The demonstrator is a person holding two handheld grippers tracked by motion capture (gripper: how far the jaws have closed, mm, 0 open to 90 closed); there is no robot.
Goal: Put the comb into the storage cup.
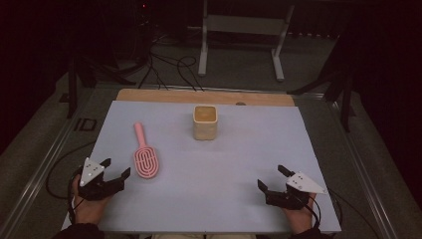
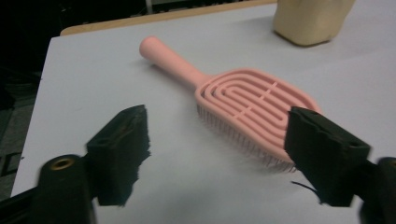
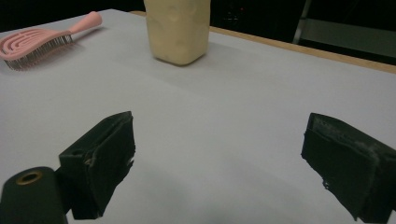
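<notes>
Meanwhile, both grippers gape apart near the pink brush (image 1: 145, 160); cream cup (image 1: 205, 122) contents unclear.

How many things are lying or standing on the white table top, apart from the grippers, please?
2: a pink brush at the left, just ahead of the left gripper, and a cream cup standing near the far middle. Nothing looks hidden.

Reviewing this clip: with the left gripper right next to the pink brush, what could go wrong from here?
1. The pink hairbrush lies bristles down, and the left gripper stands open beside its wide head; closing there might pinch only an edge and tip or flick it.
2. One jaw seems to overlap the head's near end, so a nudge could slide the brush across the smooth white mat.
3. The cream cup stands just beyond; a brush carried over might knock it.
</notes>
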